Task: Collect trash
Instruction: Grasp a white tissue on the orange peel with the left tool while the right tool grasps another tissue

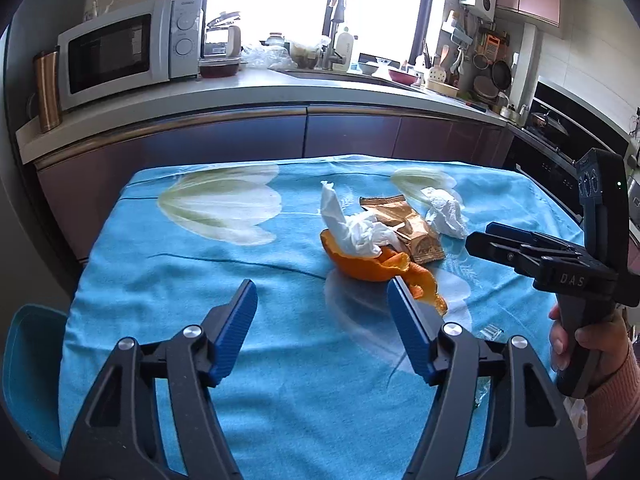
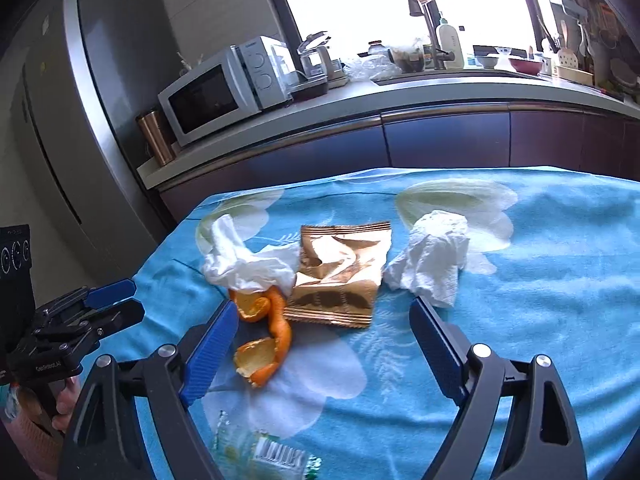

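left gripper [image 1: 322, 294] jaws apart, empty | right gripper [image 2: 320, 316] spread wide, empty | curled orange peel [image 2: 264, 340] beside crinkled gold foil wrapper [image 2: 340, 272] and crumpled white tissues [image 2: 432, 256] on blue flowered tablecloth [image 2: 540, 300] | straddle peel, pinch low, avoid snagging cloth

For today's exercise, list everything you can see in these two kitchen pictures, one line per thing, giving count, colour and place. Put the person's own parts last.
tissue: two, white, crumpled, either side of the wrapper
wrapper: one, gold, middle of the table
orange peel: one curled strip, orange, in front of the wrapper
clear packet: one, with a barcode, near edge of the table
tablecloth: one, blue with white flowers
microwave: one, white, on the counter
tumbler: one, copper, beside the microwave
fridge: one, grey, far left
tap: one, metal, by the window
left gripper: open, nothing held
right gripper: open, nothing held
hand: one, on the right gripper's handle
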A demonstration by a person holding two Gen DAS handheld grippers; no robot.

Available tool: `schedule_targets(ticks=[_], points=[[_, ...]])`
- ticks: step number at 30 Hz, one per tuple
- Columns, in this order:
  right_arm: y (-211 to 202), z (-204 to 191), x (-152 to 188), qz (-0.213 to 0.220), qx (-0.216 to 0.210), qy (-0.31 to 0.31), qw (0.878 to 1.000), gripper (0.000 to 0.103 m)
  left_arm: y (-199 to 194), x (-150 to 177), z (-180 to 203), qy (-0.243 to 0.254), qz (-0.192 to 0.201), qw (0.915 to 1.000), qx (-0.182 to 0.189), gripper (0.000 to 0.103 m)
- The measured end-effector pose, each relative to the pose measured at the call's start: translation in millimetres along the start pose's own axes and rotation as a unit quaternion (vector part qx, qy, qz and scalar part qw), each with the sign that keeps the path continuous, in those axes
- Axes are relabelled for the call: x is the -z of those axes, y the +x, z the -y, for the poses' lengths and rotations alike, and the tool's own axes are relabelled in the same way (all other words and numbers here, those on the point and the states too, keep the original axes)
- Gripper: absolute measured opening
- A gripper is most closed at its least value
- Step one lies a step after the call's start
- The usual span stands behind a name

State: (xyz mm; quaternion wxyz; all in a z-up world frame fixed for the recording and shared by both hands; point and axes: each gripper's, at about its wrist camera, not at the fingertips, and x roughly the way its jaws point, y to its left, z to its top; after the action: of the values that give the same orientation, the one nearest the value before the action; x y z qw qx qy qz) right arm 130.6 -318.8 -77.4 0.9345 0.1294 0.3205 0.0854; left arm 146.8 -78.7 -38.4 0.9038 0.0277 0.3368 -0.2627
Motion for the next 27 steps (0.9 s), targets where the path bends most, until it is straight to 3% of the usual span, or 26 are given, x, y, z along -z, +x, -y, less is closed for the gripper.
schedule_targets(ticks=[5,14,18,23,27], points=[[7,27,-13,-0.001,0.021,0.020,1.000,0.079,23,-13,9,0.001,-0.013,0.9997,0.022,0.059],[38,56,-26,-0.031,0.038,0.040,0.998,0.069,61,-31,18,0.000,-0.037,0.9990,0.025,0.047],[49,63,-30,-0.043,0.047,0.050,0.997,0.064,75,-34,19,-0.004,-0.051,0.9981,0.035,0.033],[57,71,-30,-0.055,0.044,0.068,0.995,0.049,85,-35,21,-0.002,-0.062,0.9972,0.041,0.017],[59,74,-29,-0.060,0.040,0.077,0.994,0.030,86,-35,22,-0.001,-0.060,0.9973,0.042,0.012]])
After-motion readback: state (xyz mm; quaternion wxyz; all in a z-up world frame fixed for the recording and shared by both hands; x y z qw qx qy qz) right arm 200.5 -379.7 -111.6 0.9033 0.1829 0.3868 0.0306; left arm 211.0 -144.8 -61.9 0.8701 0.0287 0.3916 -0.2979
